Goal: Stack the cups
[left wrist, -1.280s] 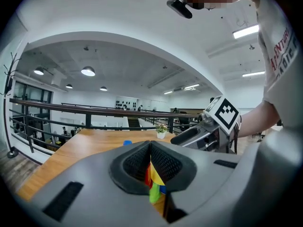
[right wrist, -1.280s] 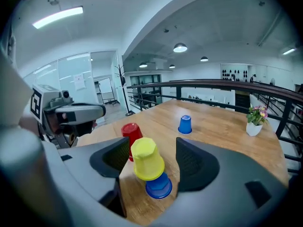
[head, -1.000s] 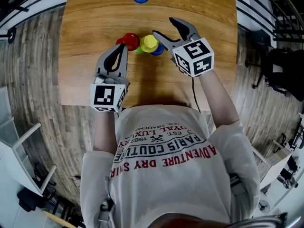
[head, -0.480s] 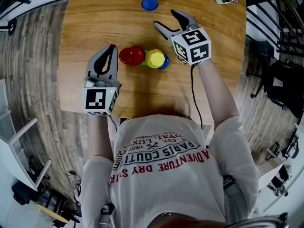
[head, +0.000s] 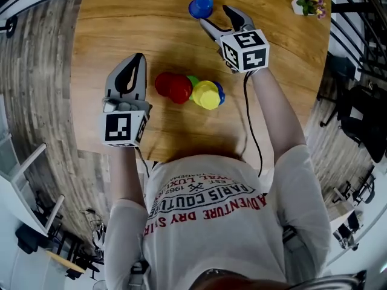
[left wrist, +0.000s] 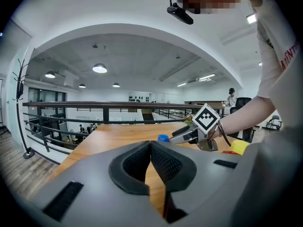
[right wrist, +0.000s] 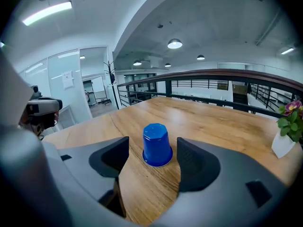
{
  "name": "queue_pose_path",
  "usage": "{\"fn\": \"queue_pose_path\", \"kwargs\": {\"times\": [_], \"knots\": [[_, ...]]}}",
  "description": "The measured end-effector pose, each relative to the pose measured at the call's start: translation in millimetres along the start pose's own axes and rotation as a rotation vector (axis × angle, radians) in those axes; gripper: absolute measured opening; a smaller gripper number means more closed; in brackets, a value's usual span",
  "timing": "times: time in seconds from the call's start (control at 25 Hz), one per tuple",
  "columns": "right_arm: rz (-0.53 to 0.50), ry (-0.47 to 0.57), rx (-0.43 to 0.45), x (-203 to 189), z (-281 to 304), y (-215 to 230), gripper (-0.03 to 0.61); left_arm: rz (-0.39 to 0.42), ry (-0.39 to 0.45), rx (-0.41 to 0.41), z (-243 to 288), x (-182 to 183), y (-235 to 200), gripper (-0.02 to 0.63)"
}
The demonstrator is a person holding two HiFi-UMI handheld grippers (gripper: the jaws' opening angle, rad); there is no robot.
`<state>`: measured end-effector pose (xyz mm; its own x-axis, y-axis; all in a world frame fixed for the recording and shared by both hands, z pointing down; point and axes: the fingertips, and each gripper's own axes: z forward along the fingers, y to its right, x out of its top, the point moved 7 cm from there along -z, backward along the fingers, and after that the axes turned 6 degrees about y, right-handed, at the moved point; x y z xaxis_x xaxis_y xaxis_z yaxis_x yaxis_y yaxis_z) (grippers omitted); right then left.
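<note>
Blue cup [right wrist: 157, 145] inverted on wooden table [head: 121, 29], framed by right gripper's [head: 214, 16] spread jaws, touching neither; left gripper [head: 138, 60] pressed together, empty.

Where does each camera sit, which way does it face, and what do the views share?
Head view: on the person's head, looking steeply down at the table; shows torso, both arms, left tool, right tool.
Left gripper view: on the left tool, looking along its shut jaws across the table; shows the person's right arm.
Right gripper view: on the right tool, facing the blue cup between its open jaws; only the tool shows.
Shared: all three show the blue cup.
</note>
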<state>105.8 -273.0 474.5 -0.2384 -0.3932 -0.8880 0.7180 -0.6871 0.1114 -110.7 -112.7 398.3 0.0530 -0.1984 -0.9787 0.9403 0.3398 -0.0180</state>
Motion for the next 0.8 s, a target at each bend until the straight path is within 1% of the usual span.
{"fn": "queue_pose_path", "kwargs": {"times": [0.28,0.44,0.48,0.56,0.8], "knots": [[-0.007,-0.034,0.012,-7.7,40.3,5.7,0.309,-0.036,-0.020,0.008,13.1,-17.4,-15.0,0.017],[-0.029,-0.052,-0.006,-11.3,55.5,4.2,0.305,-0.064,-0.018,0.016,11.6,-22.6,-18.7,0.017],[-0.033,-0.055,-0.011,-11.9,56.6,4.4,0.303,-0.068,-0.018,0.018,11.1,-23.3,-18.9,0.017],[-0.037,-0.057,-0.018,-12.3,55.4,5.3,0.269,-0.071,-0.019,0.014,10.8,-23.5,-18.2,0.017],[-0.041,-0.041,-0.001,-2.8,36.0,-0.3,0.262,-0.053,-0.004,-0.020,8.3,-13.3,-12.6,0.017]]}}
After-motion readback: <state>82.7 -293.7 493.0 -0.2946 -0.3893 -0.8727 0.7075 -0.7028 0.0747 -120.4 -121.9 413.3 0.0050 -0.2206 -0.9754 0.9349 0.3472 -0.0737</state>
